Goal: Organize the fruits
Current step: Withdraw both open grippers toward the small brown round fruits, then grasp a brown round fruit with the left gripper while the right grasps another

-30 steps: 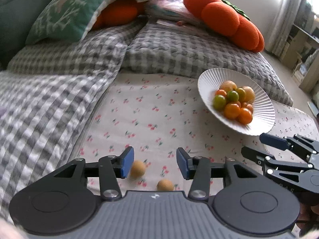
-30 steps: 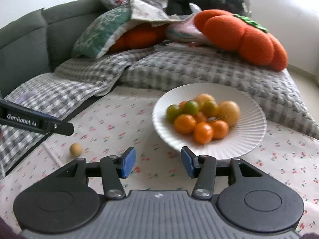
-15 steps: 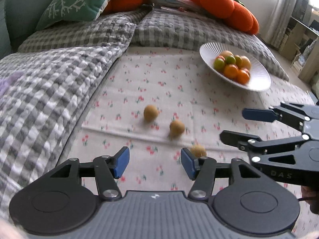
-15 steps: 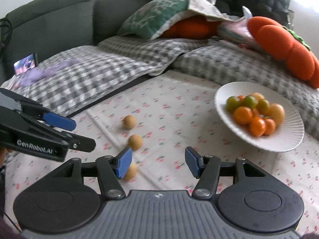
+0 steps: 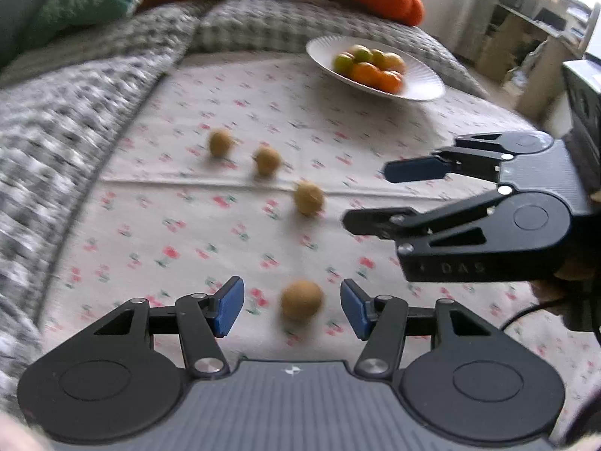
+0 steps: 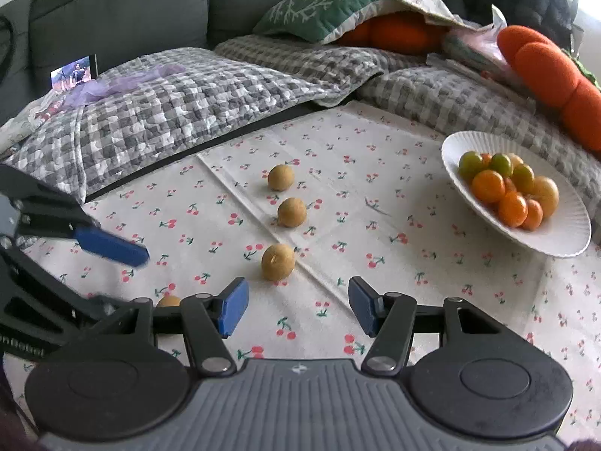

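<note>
With its pads apart, the left tool (image 5: 292,308) frames one brown fruit (image 5: 302,300) on the cherry-print cloth (image 6: 375,225) without touching it. The right tool (image 6: 298,306), pads also apart and holding nothing, sits just short of the next fruit (image 6: 278,262). Both tools have just been opening. Four brown fruits lie in a row. One white plate (image 6: 563,240) holds orange and green fruits, well apart.

Cherry-print cloth (image 6: 375,233); four brown fruits (image 6: 278,262), white plate (image 6: 563,240)

Four tan fruits (image 6: 281,177) on cloth
</note>
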A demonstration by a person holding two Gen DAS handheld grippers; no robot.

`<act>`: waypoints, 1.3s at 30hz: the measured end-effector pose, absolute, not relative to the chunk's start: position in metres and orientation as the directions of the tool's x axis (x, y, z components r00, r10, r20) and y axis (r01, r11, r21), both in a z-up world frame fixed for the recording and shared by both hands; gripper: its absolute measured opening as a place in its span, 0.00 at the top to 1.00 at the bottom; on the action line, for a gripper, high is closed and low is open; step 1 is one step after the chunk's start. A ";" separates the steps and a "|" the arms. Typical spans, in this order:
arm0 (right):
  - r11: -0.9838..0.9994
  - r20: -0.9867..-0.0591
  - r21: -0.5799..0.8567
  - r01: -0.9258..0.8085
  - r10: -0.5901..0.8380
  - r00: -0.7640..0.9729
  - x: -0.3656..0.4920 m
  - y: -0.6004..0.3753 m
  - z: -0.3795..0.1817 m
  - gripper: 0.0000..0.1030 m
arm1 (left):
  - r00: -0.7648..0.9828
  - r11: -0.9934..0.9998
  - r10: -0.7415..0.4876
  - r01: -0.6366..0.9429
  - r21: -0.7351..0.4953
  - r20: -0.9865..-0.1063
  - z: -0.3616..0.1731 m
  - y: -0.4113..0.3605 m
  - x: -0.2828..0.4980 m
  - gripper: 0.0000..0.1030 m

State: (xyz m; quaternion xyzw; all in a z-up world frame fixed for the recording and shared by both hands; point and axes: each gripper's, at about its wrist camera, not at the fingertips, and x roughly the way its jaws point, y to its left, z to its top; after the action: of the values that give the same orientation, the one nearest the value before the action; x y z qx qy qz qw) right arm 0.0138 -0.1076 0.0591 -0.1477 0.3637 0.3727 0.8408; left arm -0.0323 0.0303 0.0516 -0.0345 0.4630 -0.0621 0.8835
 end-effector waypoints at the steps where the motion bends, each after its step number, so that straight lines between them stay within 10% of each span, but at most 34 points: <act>1: 0.680 -0.722 0.025 -0.733 0.519 0.457 0.014 -0.108 0.059 0.47 | 0.562 0.989 -0.151 0.076 -0.130 -0.813 0.049 0.032 -0.032 0.50; 7: 0.683 -0.725 0.023 -0.730 0.514 0.458 0.015 -0.111 0.058 0.47 | 0.592 0.989 -0.151 0.090 -0.121 -0.791 0.047 0.028 -0.028 0.51; 12: 0.684 -0.730 0.023 -0.729 0.510 0.455 0.017 -0.110 0.055 0.47 | 0.564 0.988 -0.150 0.107 -0.109 -0.812 0.035 0.023 -0.026 0.79; 39: 0.685 -0.746 0.072 -0.725 0.519 0.417 0.036 -0.067 0.034 0.67 | 0.569 0.991 -0.048 -0.074 -0.110 -0.821 0.041 0.052 -0.013 0.80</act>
State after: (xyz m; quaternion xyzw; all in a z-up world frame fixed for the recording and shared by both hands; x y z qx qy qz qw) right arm 0.0357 -0.0671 0.0343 -0.1318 0.3892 0.3741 0.8314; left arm -0.0131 0.0519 0.0410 -0.0660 0.4642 0.0074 0.8832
